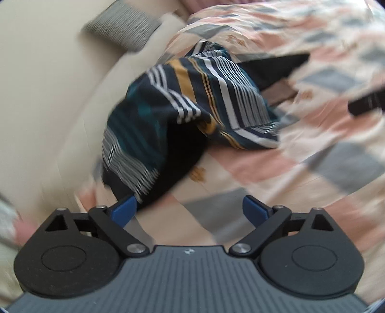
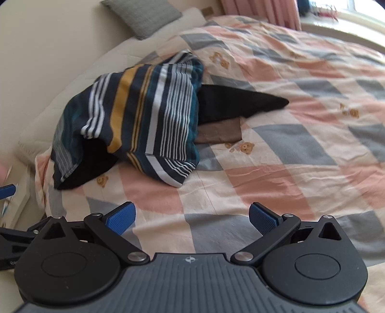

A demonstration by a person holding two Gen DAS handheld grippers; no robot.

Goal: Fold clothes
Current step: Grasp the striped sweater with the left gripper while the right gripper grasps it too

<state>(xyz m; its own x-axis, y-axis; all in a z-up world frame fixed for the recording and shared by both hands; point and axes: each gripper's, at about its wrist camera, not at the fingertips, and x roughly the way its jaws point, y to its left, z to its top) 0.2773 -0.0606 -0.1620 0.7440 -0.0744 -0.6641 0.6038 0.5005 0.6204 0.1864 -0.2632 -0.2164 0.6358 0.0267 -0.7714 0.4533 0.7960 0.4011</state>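
Observation:
A crumpled striped garment in navy, white, teal and mustard lies heaped on the checked quilt. A black garment pokes out from under it to the right, with a brown cloth below that. My left gripper is open, its left finger close to the heap's near edge. My right gripper is open above bare quilt, short of the heap. The left view is motion-blurred.
A grey pillow rests on cream bedding at the back left. Pink curtains and a window sill stand beyond the bed. The other gripper's blue finger shows at the right view's left edge.

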